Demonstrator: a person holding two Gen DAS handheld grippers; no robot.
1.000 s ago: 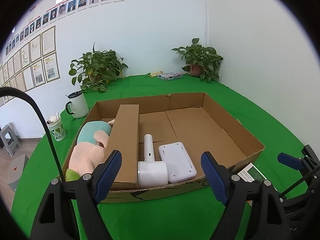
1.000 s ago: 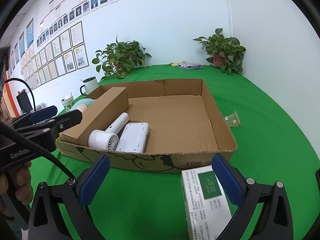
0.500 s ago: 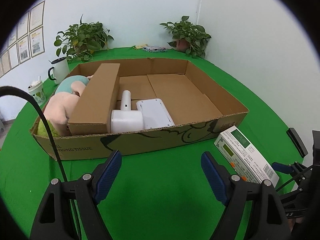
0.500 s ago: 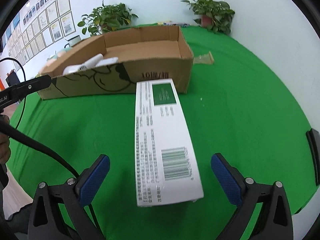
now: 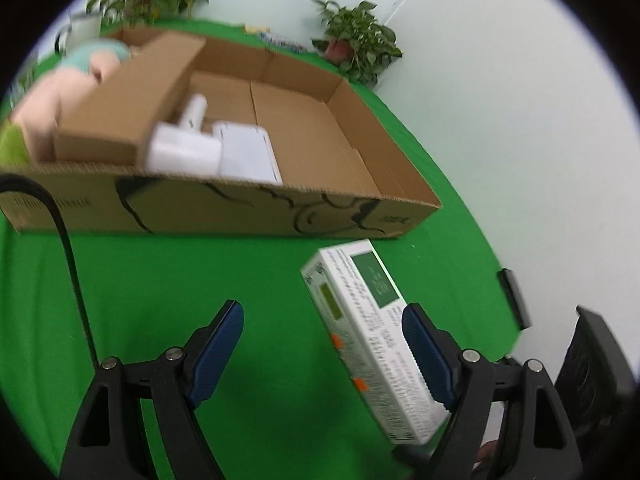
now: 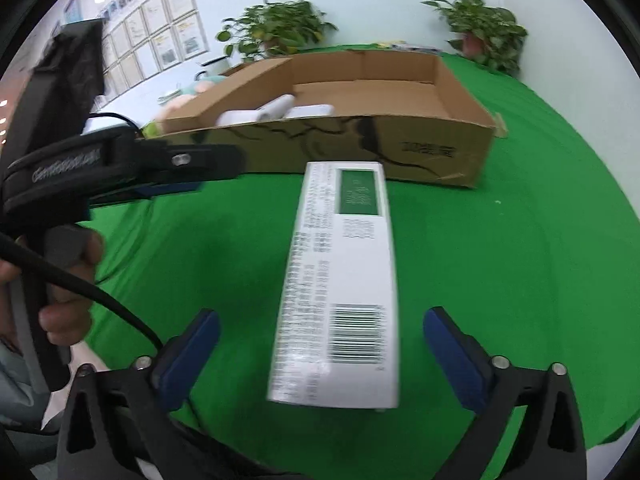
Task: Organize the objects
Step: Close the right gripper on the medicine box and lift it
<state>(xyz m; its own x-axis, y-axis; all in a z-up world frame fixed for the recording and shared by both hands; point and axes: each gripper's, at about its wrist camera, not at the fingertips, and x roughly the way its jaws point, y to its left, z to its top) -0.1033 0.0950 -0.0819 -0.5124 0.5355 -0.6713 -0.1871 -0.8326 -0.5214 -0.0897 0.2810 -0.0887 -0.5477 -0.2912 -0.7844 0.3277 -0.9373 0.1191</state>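
The right gripper (image 6: 318, 354) has dropped and tipped forward over the last second, so the white carton (image 6: 344, 276), which a moment ago only peeped in at the bottom of its view, now lies lengthwise between the two blue pads with its barcode end nearest the camera. Its jaws dipped narrower and have just been opening again; they now stand spread as wide as they go, with green cloth showing on both sides of the carton, so nothing is pinched yet. The left gripper (image 5: 322, 354) has also come down and rolled, swinging from a look straight into the cardboard box (image 5: 224, 204) to a slanted look at the green tablecloth (image 5: 168, 280) in front of it; its jaws are spread too and hold nothing, though its right-hand pad now overlaps the carton's long side in that view. Whether it touches I cannot tell. The carton sits flat on the cloth just outside the box's front wall, near the right corner. Inside the box a hair dryer (image 5: 184, 148), a flat white device (image 5: 248, 156), a brown inner box (image 5: 128, 96) and a plush toy (image 5: 52, 96) crowd the left, leaving the right half bare. Judging by this, the carton is the next thing to be packed, and the right gripper is lined up to close on it.
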